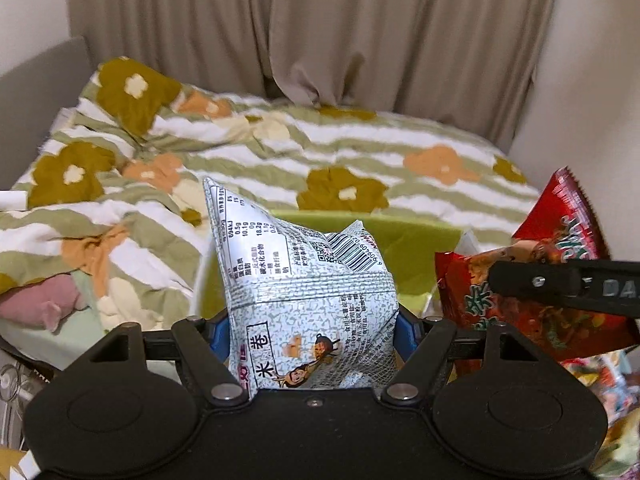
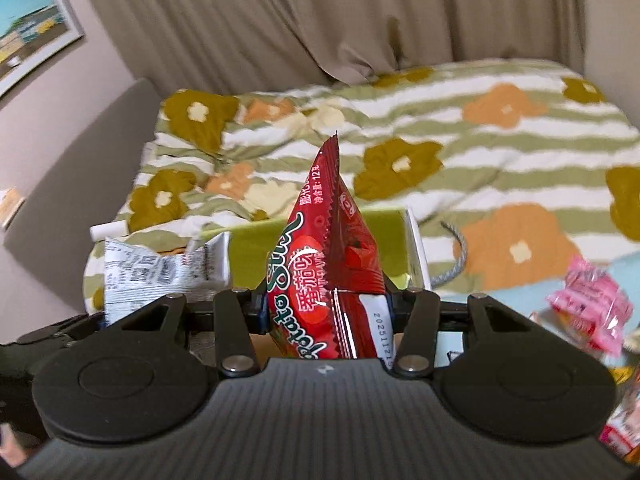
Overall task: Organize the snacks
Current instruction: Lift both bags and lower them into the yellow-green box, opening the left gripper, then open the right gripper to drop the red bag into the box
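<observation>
bedding fills the background: a striped floral quilt [image 1: 360, 152] spread across the bed, with beige curtains [image 1: 320, 28] behind it. in front of the quilt sits a lime-green bin [image 1: 404, 240] with a white rim, open side up and just beyond both tools, which is likely where the snacks are meant to go.

next in size come the two packets. the left gripper [image 1: 312, 330] is pressed in on the lower half of a pale silver rice-roll packet [image 1: 296, 264], its blue pads denting the puffed sides; held low like this, the bag stands upright and its top leans toward the bin. the right gripper [image 2: 326, 308] pinches a red potato-stick packet [image 2: 328, 264] the same way, near its base, with the crimped point sticking up over the green bin. both bags appear lifted clear, side by side, probably so they can be dropped in together.

smaller still, a heap of loose snacks [image 2: 588, 304], pink wrappers among them, lies at the right edge, apparently waiting to be sorted. a grey cord [image 2: 456, 256] trails on the quilt beside the bin.
</observation>
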Available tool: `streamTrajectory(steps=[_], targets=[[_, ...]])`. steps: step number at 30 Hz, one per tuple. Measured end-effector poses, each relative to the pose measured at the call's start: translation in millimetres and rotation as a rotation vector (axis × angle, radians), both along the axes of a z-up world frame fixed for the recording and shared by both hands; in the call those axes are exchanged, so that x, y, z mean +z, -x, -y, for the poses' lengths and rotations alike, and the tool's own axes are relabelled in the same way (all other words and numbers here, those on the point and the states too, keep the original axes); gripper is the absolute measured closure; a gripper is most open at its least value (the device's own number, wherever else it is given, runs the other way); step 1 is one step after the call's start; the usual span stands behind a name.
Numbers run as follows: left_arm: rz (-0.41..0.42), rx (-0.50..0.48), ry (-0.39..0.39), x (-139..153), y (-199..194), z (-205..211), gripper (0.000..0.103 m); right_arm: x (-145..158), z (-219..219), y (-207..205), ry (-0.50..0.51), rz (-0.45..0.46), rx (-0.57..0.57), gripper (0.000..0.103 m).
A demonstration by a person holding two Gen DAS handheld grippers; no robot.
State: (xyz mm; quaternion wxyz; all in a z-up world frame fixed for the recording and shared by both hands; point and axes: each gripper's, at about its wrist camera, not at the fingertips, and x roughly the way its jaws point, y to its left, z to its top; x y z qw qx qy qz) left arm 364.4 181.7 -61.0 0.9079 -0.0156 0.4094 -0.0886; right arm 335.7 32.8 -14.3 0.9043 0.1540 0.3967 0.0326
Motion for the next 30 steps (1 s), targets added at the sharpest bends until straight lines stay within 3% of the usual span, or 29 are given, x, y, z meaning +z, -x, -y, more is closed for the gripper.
streamTrajectory(steps=[2, 3, 6, 17, 26, 28, 30], targets=[[-0.025, -0.011, 0.013, -12, -10, 1, 0.021, -8, 0, -6, 0.004, -0.019, -0.015, 0.040], [-0.036, -0.015, 0.017, -17, -13, 0, 0.013, -11, 0, -7, 0.010, -0.025, -0.019, 0.040], [-0.033, 0.017, 0.000, -22, -16, -4, 0.002, -17, 0, -10, 0.035, -0.030, -0.018, 0.040], [0.004, 0.133, -0.027, 8, 31, -22, 0.001, -21, 5, -14, 0.008, -0.057, 0.030, 0.039], [0.002, 0.201, -0.034, 12, 40, -34, 0.001, -29, -13, -37, -0.042, -0.072, 0.079, 0.037], [0.002, 0.209, -0.029, 12, 41, -36, 0.001, -32, -17, -44, -0.038, -0.089, 0.080, 0.031], [0.001, 0.210, -0.023, 13, 43, -37, 0.001, -36, -17, -47, -0.038, -0.096, 0.066, 0.000]])
